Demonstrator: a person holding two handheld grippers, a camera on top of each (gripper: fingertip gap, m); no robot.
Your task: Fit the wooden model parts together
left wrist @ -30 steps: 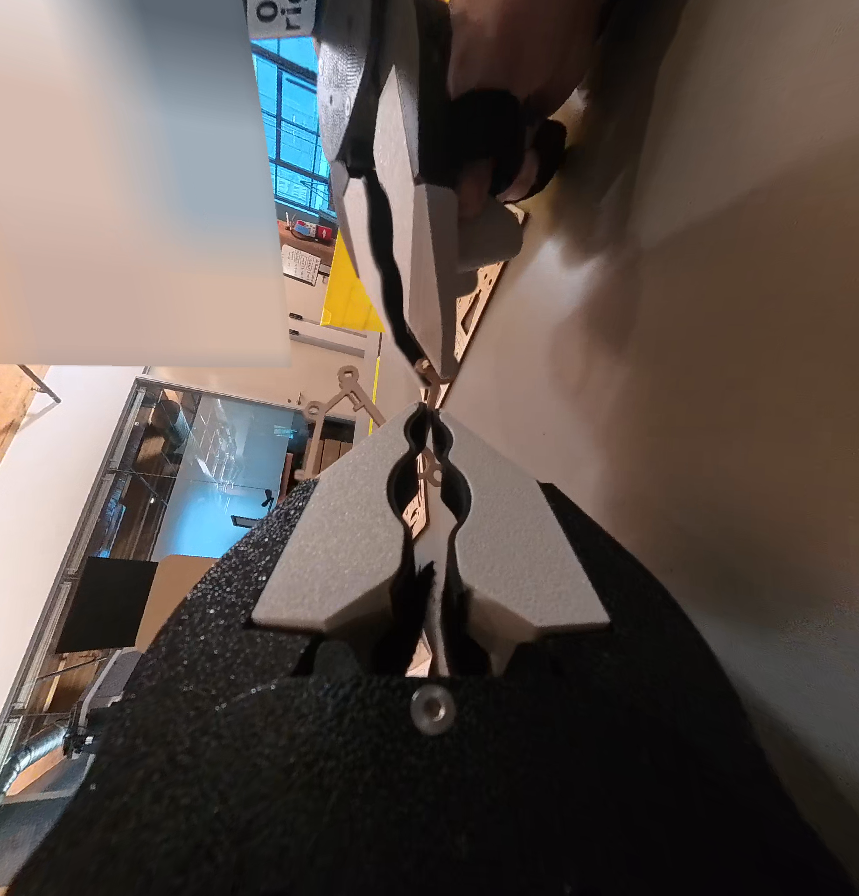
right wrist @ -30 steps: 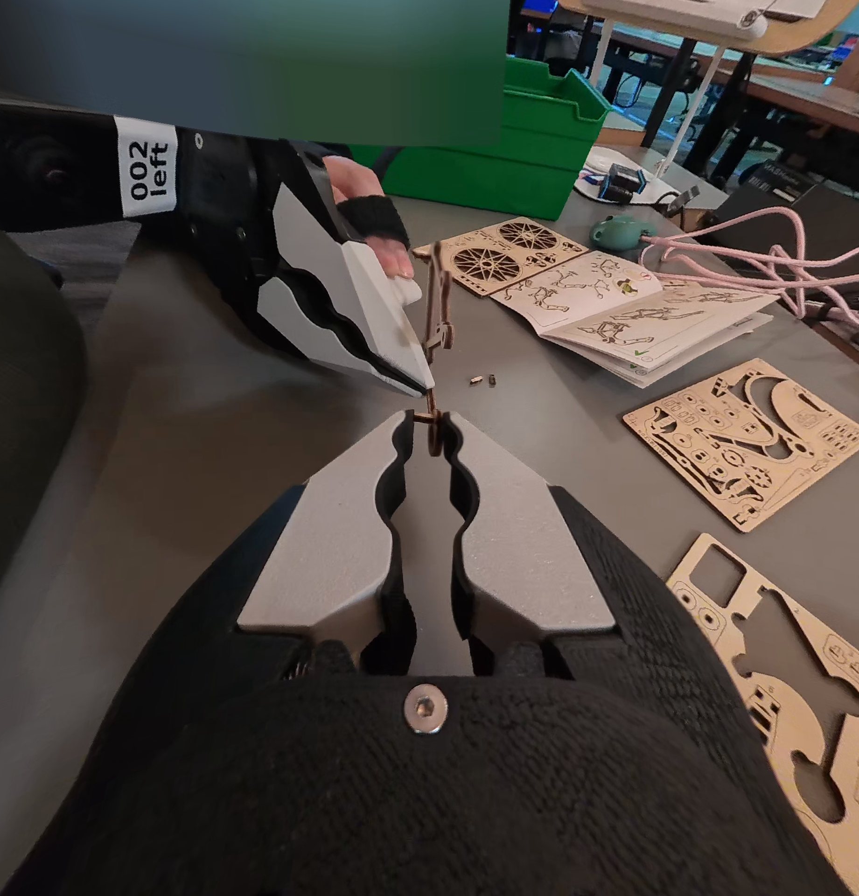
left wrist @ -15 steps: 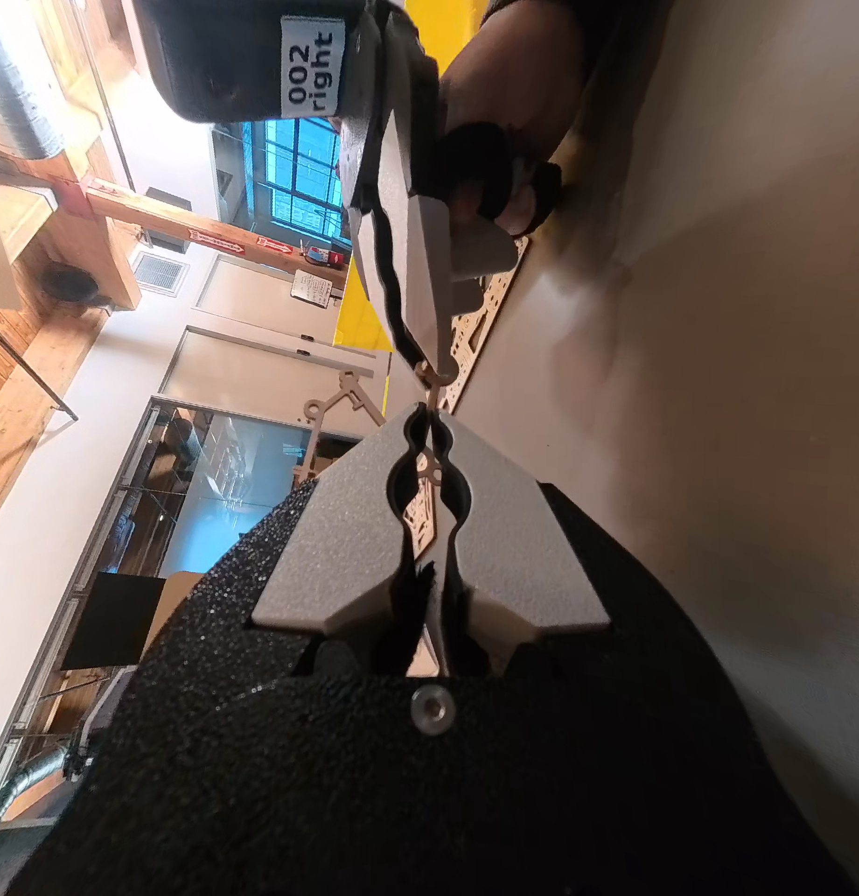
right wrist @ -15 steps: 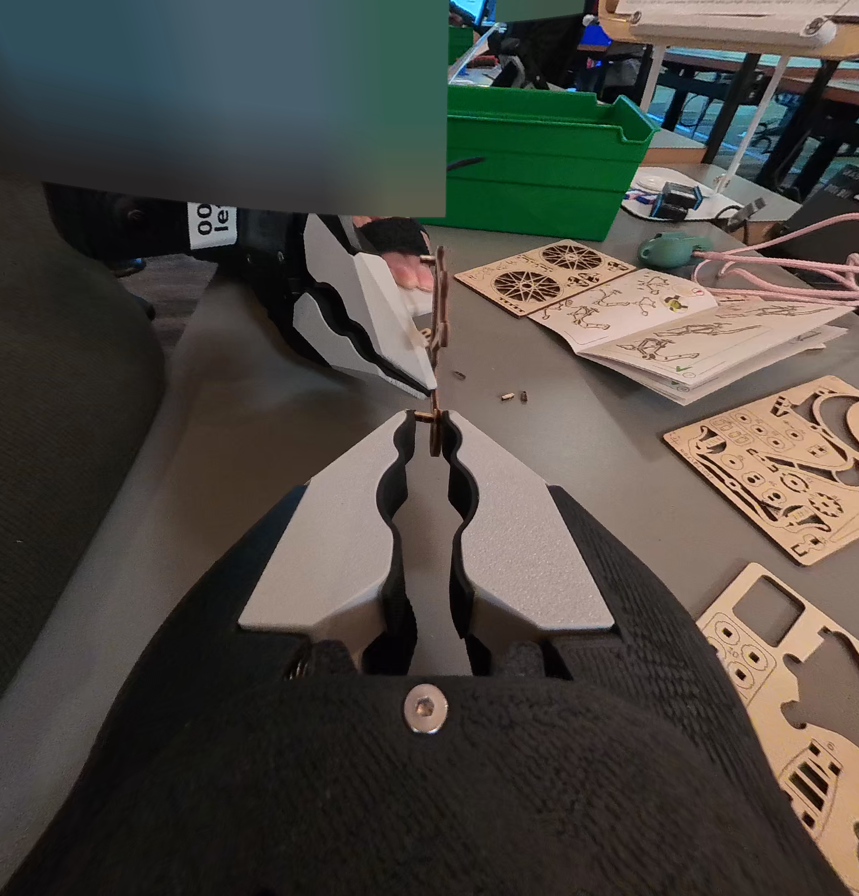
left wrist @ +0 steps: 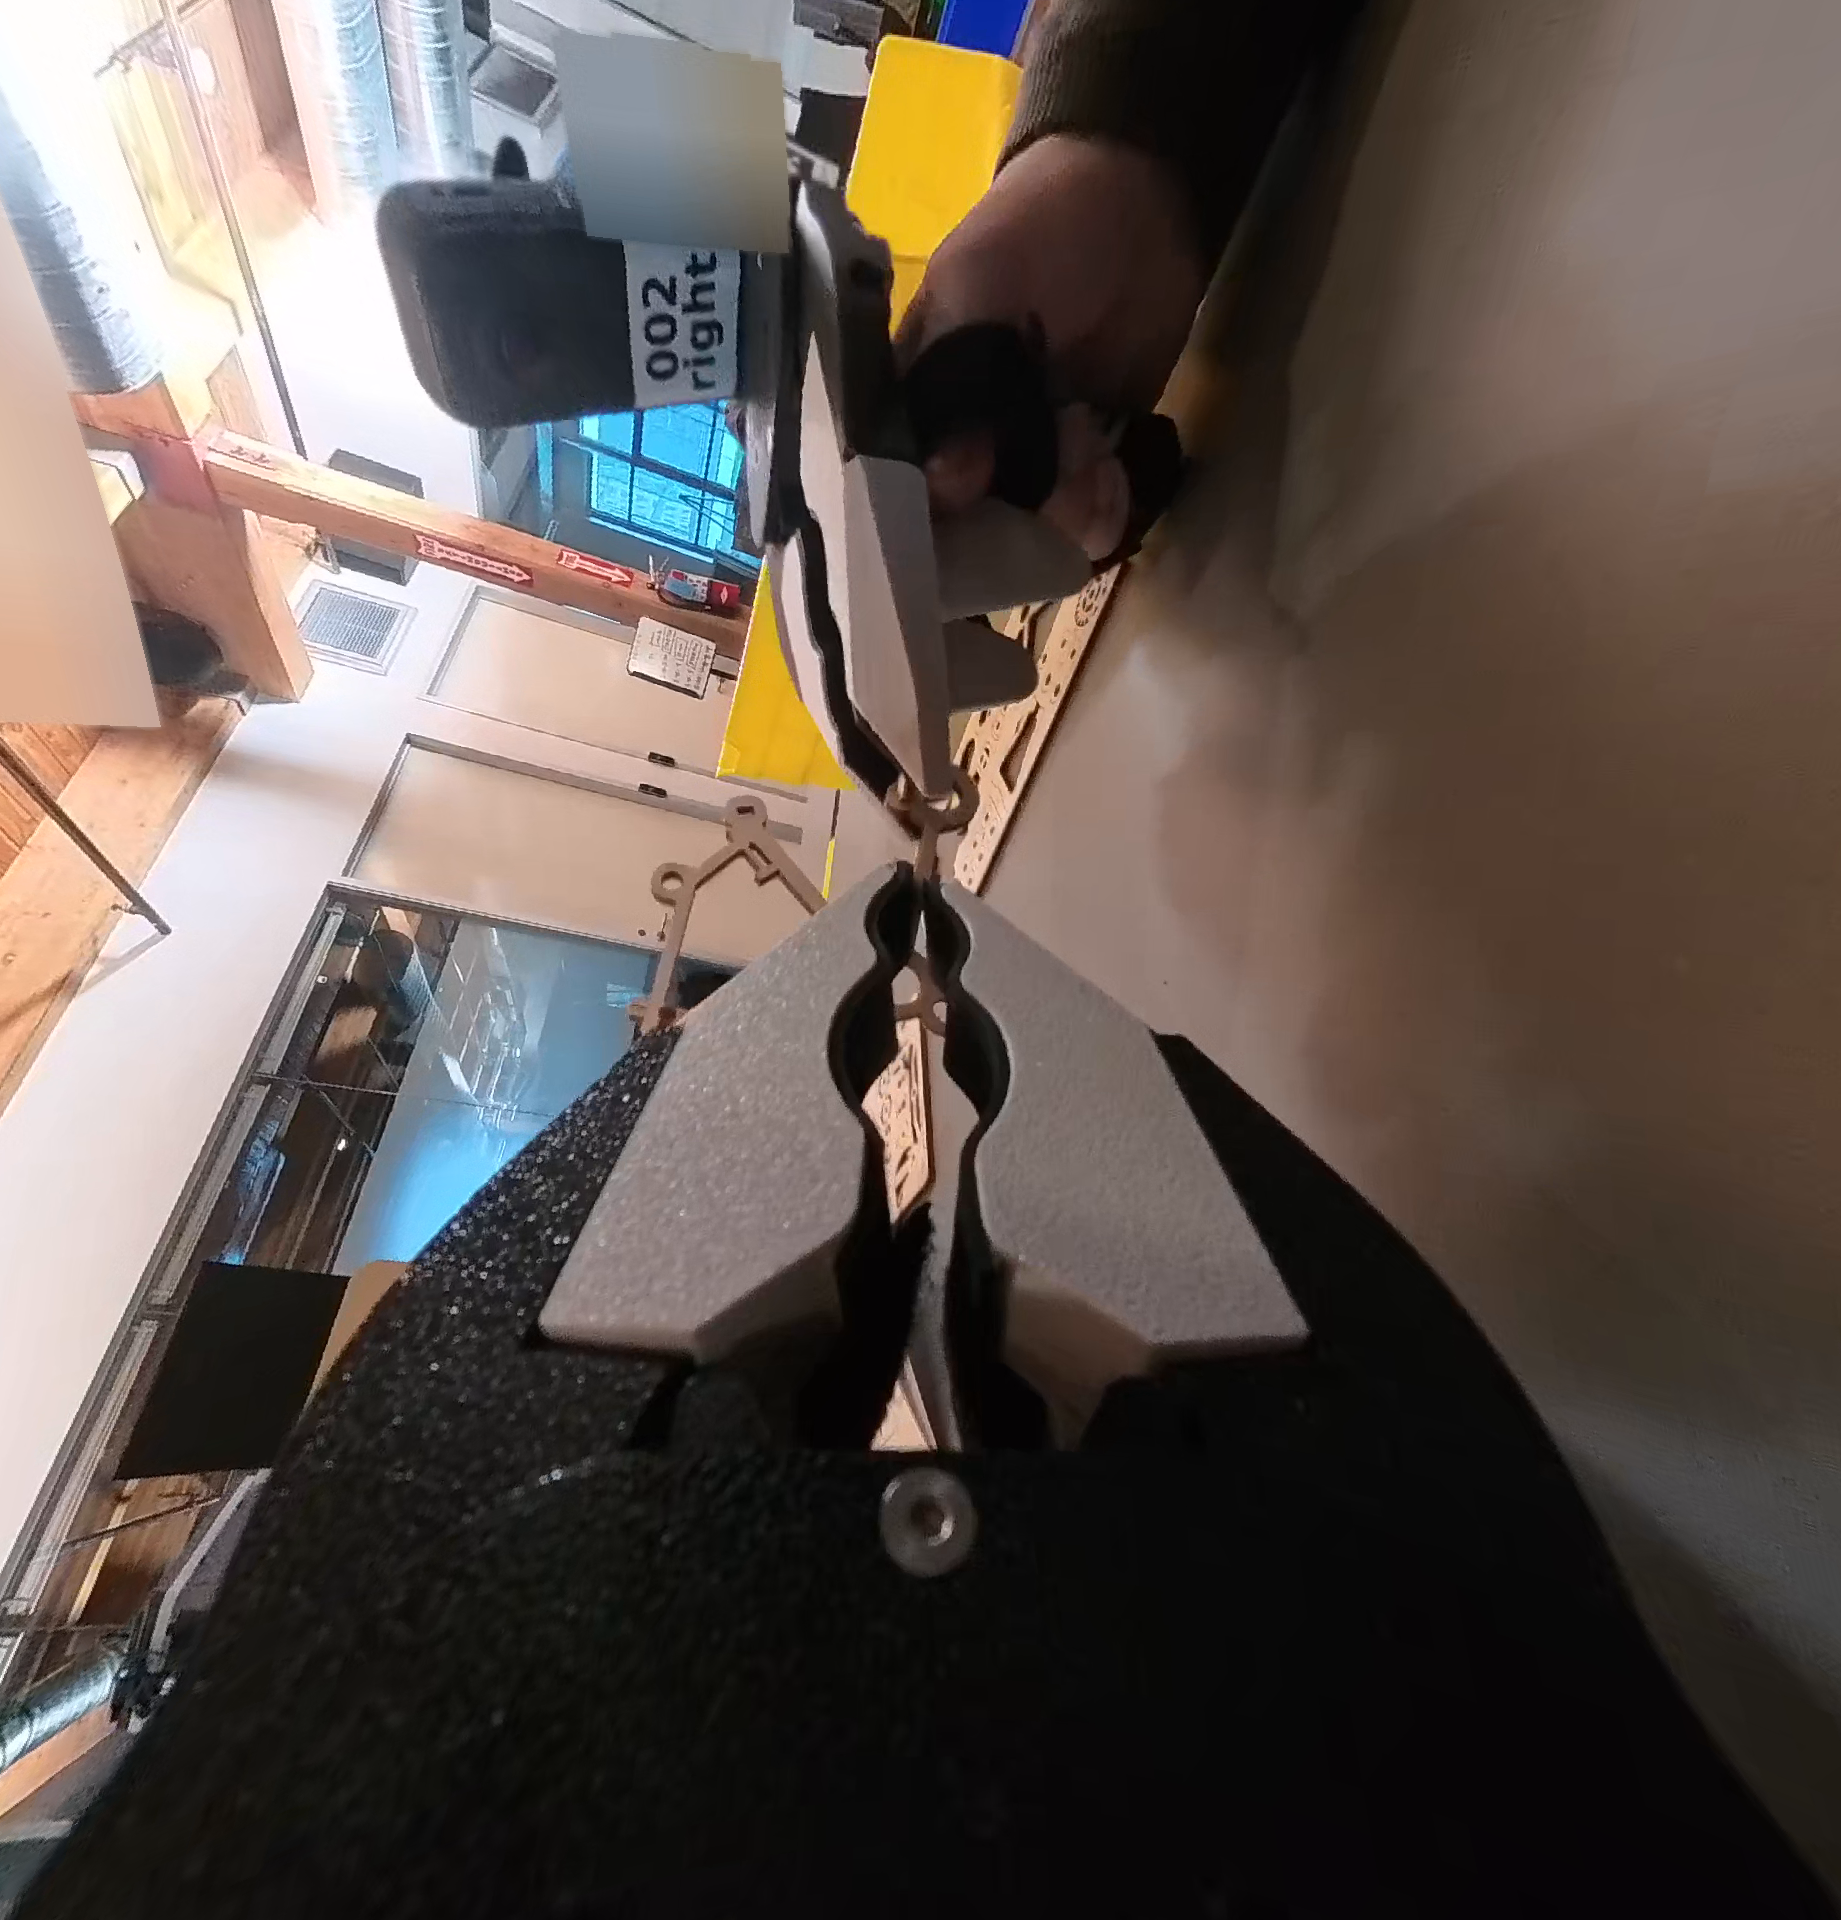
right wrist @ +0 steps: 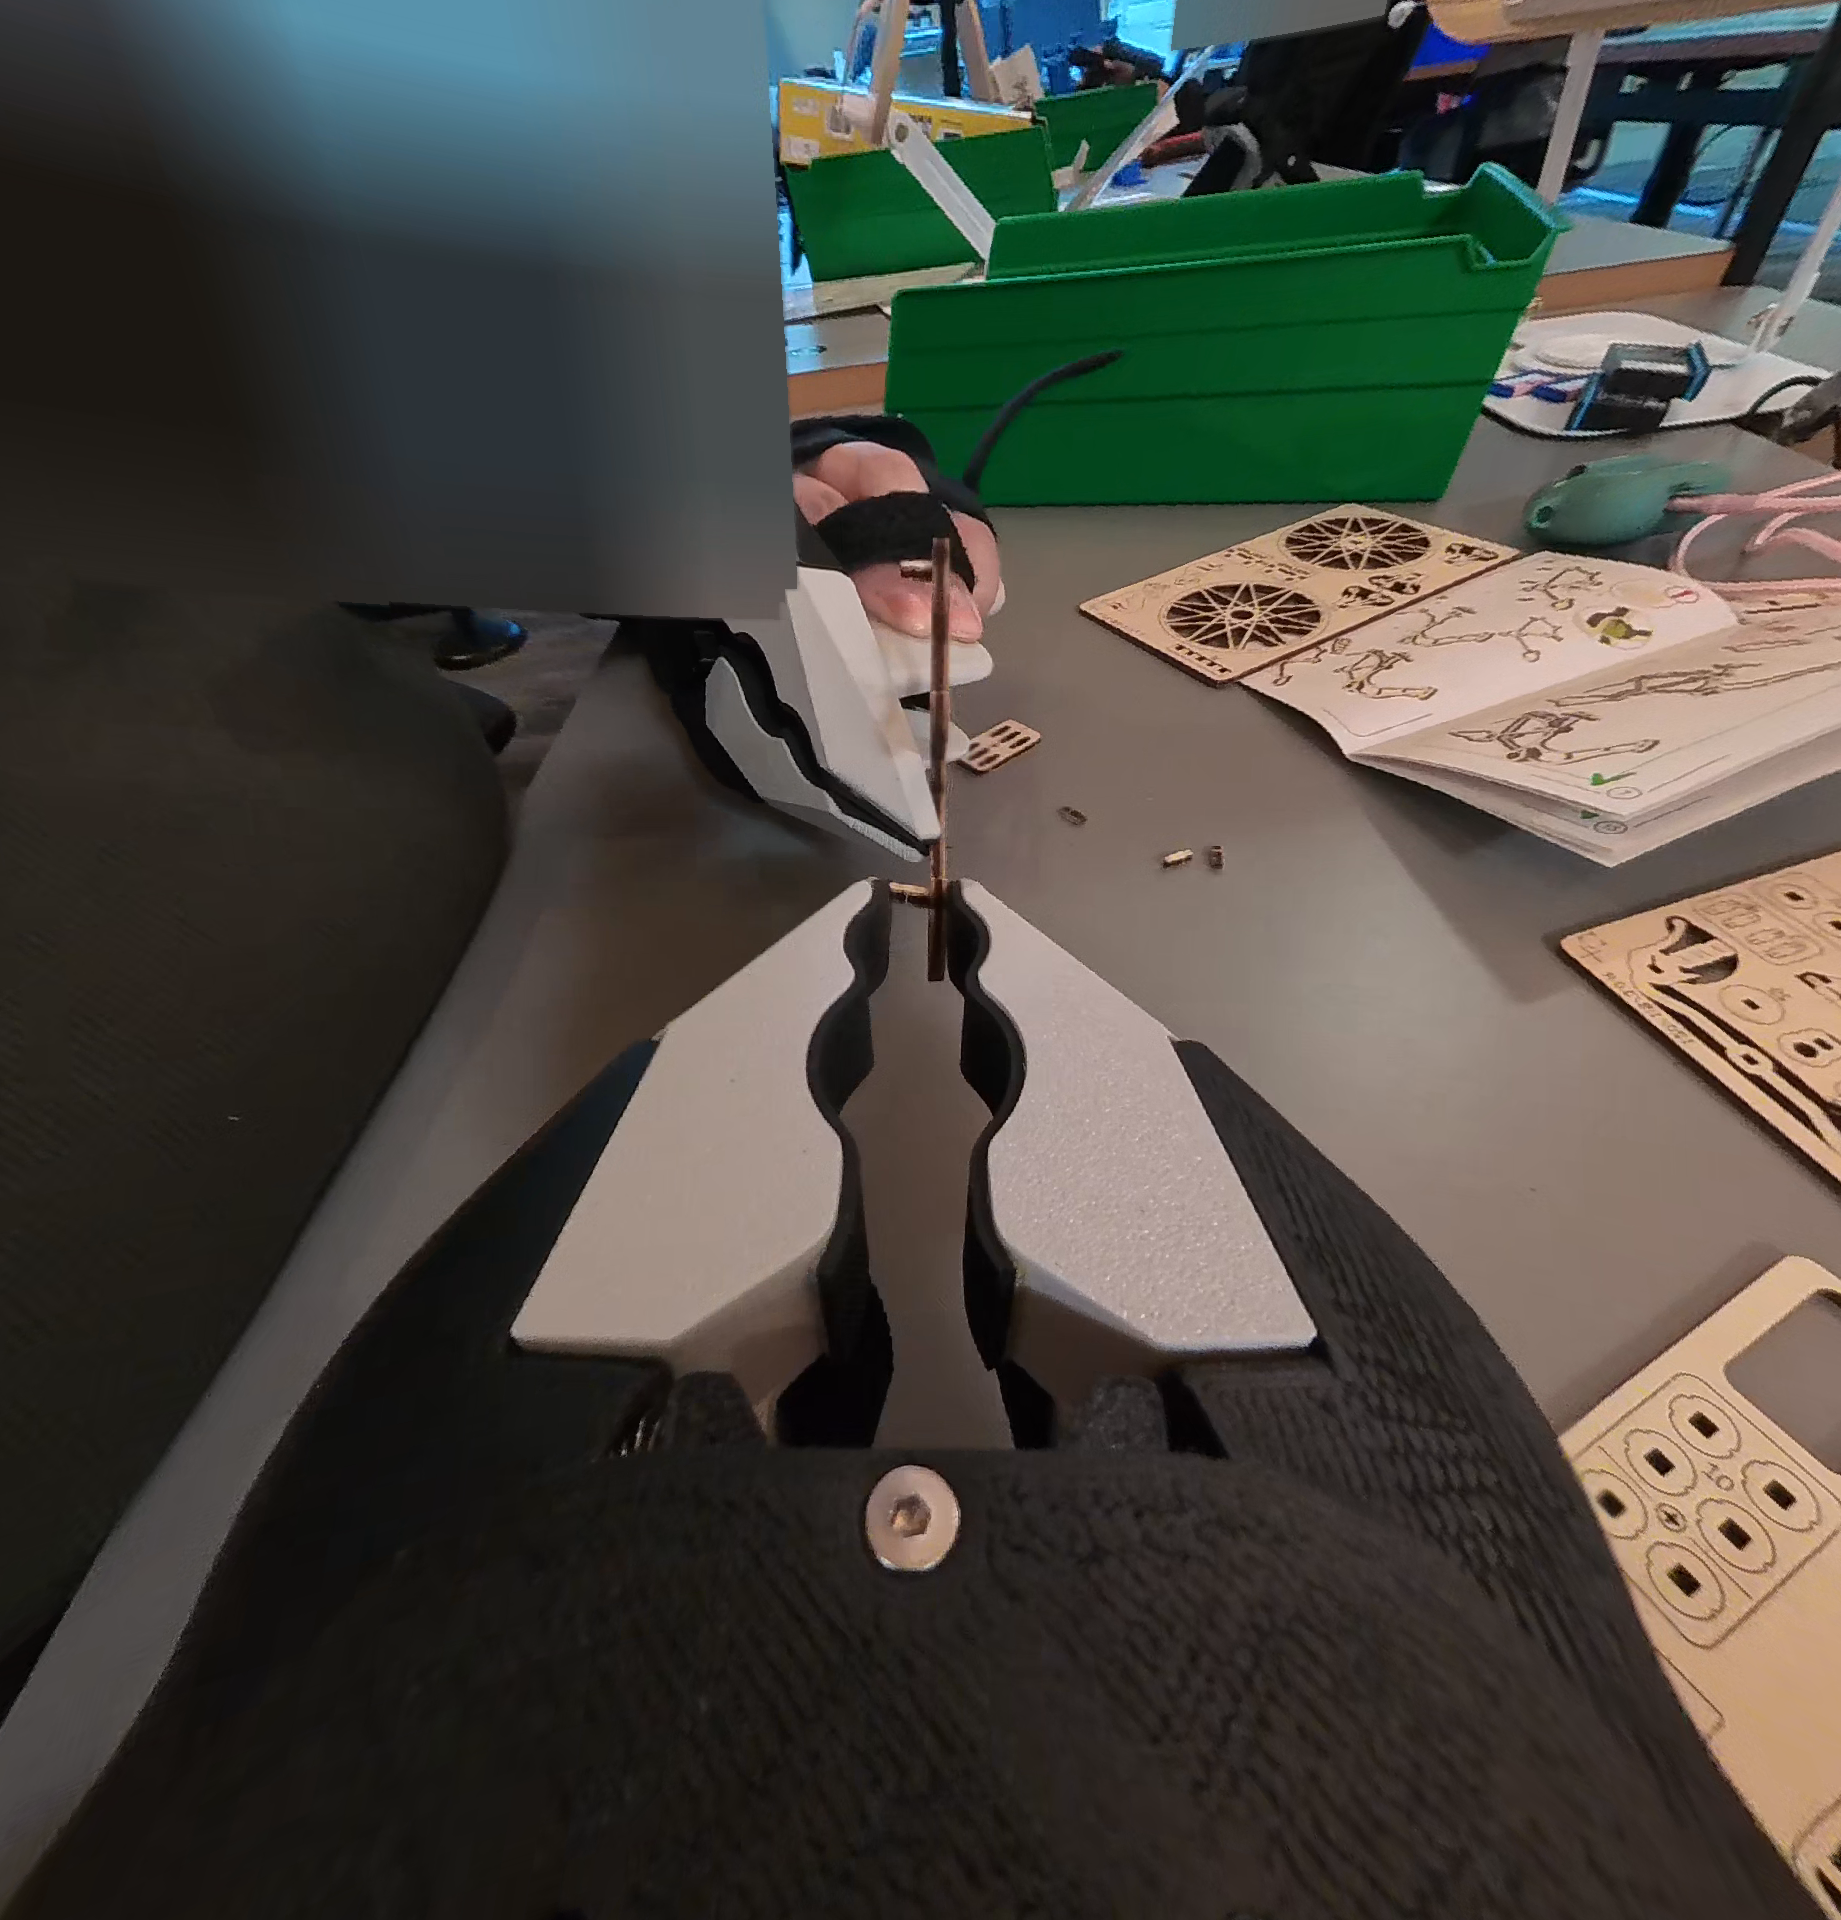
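So far you have two pieces meeting in mid-air above the worktop [right wrist: 1311, 1039], and the joint looks only partly made. Your left gripper [left wrist: 921, 894] is clamped on a thin wooden frame piece [left wrist: 708, 883], a flat laser-cut part with ring-shaped ends that sticks out past the gripper; its fingertips pinch the part at the very front. Your right gripper [right wrist: 921, 899] is closed around a small wooden peg [right wrist: 911, 891] that runs crosswise through the lower end of that frame piece, which from this side shows only as an upright edge [right wrist: 939, 727]. The pads appear to bear on the peg and the edge of the frame, so I judge the peg is being pressed through its hole; whether it is fully seated I cannot tell.

Plenty remains. Three tiny wooden bits [right wrist: 1176, 858] and a small slotted plate [right wrist: 999, 746] lie loose on the worktop. The cut sheets [right wrist: 1290, 582] still carry most of their parts, including two spoked wheels, and the open instruction booklet [right wrist: 1570, 707] lies beside them. By that showing you are early in the build, with only this one sub-assembly in hand.
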